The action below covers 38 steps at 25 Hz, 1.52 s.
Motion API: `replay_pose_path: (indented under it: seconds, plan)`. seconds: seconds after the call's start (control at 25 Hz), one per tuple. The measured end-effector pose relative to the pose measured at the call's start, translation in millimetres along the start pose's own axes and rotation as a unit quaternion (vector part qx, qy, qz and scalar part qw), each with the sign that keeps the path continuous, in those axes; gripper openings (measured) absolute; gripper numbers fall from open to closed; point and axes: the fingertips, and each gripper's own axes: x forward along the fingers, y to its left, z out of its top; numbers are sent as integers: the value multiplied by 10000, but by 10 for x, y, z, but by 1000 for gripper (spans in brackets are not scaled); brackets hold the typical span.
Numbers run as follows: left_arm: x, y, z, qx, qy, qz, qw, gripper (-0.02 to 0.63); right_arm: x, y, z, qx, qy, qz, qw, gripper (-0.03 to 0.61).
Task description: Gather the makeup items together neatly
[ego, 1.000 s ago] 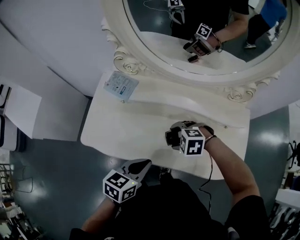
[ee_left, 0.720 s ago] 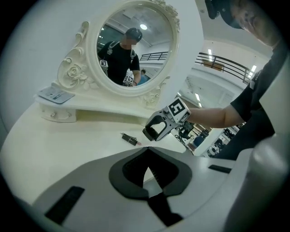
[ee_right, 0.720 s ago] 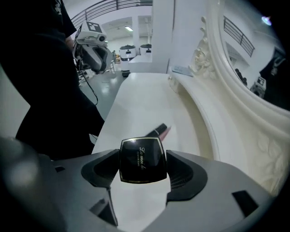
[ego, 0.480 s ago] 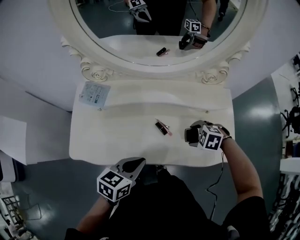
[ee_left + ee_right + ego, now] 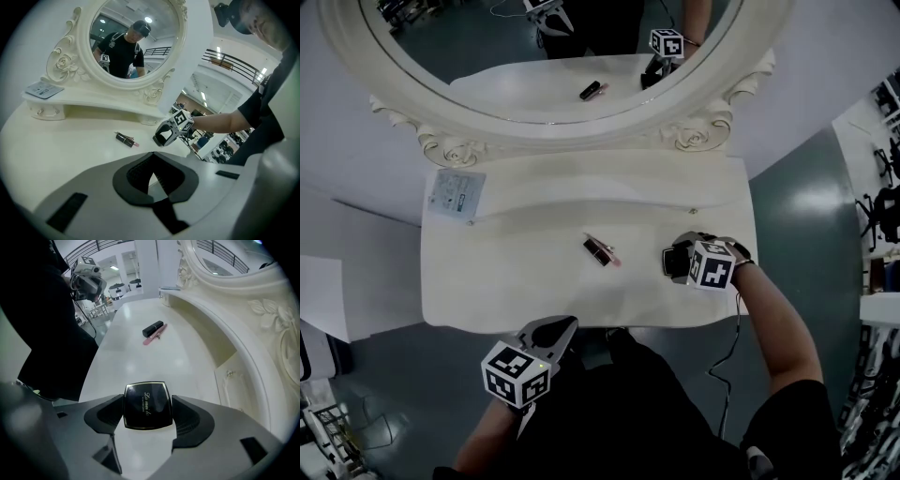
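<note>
A black lipstick tube [image 5: 600, 251] with a pink end lies near the middle of the white vanity table [image 5: 506, 281]; it also shows in the left gripper view [image 5: 125, 138] and the right gripper view [image 5: 153, 329]. To its right, my right gripper [image 5: 674, 263] hovers low over the table, shut on a square black compact [image 5: 146, 405] with gold lettering. My left gripper [image 5: 559, 330] hangs at the table's front edge, jaws shut with nothing between them [image 5: 153, 155].
A large oval mirror [image 5: 544, 47] in a carved white frame stands at the back on a raised shelf. A pale blue packet [image 5: 455, 192] lies on the shelf's left end. Grey floor surrounds the table.
The head view has swung. My right gripper has drawn off to the right of the lipstick, which it hid a second ago. The left gripper stays at the front edge.
</note>
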Motion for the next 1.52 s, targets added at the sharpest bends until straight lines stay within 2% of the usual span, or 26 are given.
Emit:
replay_pose_path:
  seconds: [0.64, 0.76, 0.88, 1.0, 1.08, 1.12, 1.16, 1.24, 1.32, 1.52]
  plan:
    - [142, -41, 10, -130, -53, 82, 9999, 9, 21, -24, 0, -193, 81, 101, 9997, 328]
    - [124, -16, 23, -100, -77, 47, 9999, 9, -116, -29, 111, -165, -60, -122, 9998, 328]
    - [91, 2, 45, -49, -83, -14, 10000, 9, -340, -63, 387, 35, -502, -598, 9969, 327]
    - [42, 25, 88, 37, -100, -98, 9999, 9, -476, -30, 817, 719, -1292, -906, 9849, 303]
    - [-21, 60, 107, 85, -110, -142, 9998, 9, -456, -38, 1107, 1512, -1823, -1209, 9640, 90]
    - [-61, 83, 112, 102, -115, -158, 9998, 9, -411, -36, 1246, 1893, -2061, -1306, 9511, 75]
    - [-103, 107, 114, 115, -119, -172, 9997, 9, -340, -28, 1365, 2200, -2235, -1349, 9399, 77]
    - [-195, 162, 110, 139, -119, -195, 9996, 9, -136, -17, 1517, 2590, -2284, -1378, 9283, 89]
    - [-298, 229, 89, 140, -105, -202, 9996, 9, 57, -30, 1588, 2848, -2121, -1427, 9239, 158]
    - [-532, 436, -53, 16, -45, -222, 9997, 9, 282, -134, 1657, 3260, -1788, -1735, 9119, 160]
